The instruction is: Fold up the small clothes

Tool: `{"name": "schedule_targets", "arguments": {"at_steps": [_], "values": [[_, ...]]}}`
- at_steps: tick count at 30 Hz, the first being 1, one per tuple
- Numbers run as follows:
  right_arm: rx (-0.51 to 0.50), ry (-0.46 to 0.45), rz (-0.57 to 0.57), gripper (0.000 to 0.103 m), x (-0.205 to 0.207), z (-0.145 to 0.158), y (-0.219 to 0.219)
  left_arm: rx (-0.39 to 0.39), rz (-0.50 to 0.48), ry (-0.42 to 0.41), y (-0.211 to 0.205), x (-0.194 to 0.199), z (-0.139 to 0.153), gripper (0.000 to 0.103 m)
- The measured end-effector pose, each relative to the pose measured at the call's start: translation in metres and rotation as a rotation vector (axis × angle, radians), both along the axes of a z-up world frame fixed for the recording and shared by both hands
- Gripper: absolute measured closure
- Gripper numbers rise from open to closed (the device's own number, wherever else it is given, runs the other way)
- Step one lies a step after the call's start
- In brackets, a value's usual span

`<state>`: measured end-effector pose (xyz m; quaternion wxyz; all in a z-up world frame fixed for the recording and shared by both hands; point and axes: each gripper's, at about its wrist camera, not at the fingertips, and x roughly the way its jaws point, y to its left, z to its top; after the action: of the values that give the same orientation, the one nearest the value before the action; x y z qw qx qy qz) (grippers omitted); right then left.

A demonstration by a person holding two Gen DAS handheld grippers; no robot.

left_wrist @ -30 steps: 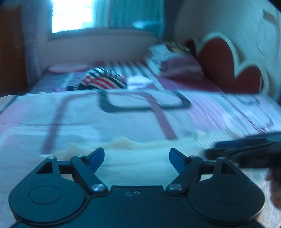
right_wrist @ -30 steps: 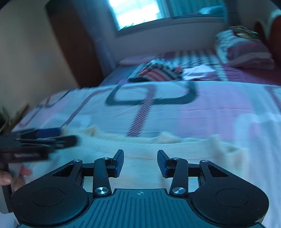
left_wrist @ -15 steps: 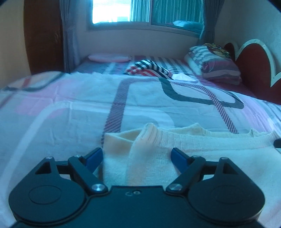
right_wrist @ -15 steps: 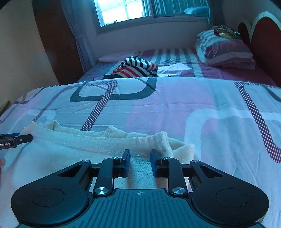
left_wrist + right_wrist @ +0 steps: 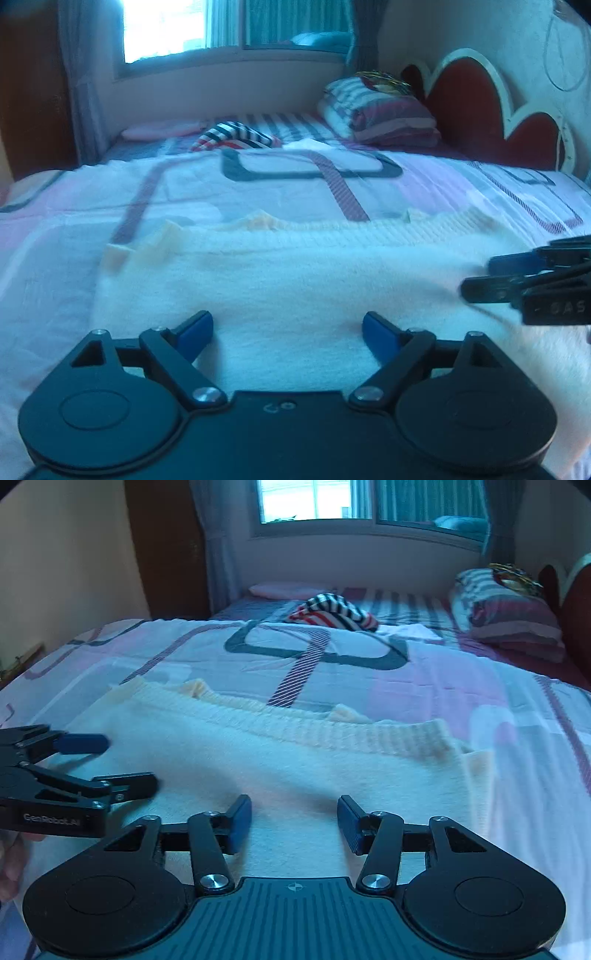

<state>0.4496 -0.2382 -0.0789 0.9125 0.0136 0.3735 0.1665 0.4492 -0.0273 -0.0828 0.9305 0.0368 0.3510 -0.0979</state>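
The patterned bedspread (image 5: 258,206) carries everything; the cream knit garment (image 5: 295,266) lies flat across its near part, ribbed edge on the far side, with loose tabs poking out beyond that edge. Far beyond the garment sit a striped cloth bundle (image 5: 332,611) and a pillow stack (image 5: 509,620). The left gripper (image 5: 287,330) hovers over the garment's near part, jaws spread wide and just been opening, pinching nothing. The right gripper (image 5: 294,821) hangs over the garment beside it, jaws parted after just widening, cloth below but unpressed. To fold well, I judge each should bite one garment corner fully, lift together evenly, and keep the edges aligned so no crease skews
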Motion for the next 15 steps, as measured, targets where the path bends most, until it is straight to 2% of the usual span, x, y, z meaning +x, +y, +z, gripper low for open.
{"name": "schedule_targets", "arguments": {"at_steps": [2,7,11,15], "values": [[0.04,-0.019,0.005,0.052,-0.011,0.009,-0.006,-0.038,-0.02,-0.02,0.002,-0.012,0.007,0.016],[0.026,0.003,0.054,0.052,-0.033,0.002,0.012,0.003,-0.054,0.005,-0.015,-0.031,-0.007,0.016],[0.004,0.013,-0.004,0.052,-0.037,-0.002,0.005,0.016,-0.034,0.002,-0.002,-0.036,-0.011,0.014],[0.008,0.037,-0.13,0.055,-0.043,-0.004,-0.042,0.002,0.023,0.019,0.031,-0.045,-0.009,0.015]]}}
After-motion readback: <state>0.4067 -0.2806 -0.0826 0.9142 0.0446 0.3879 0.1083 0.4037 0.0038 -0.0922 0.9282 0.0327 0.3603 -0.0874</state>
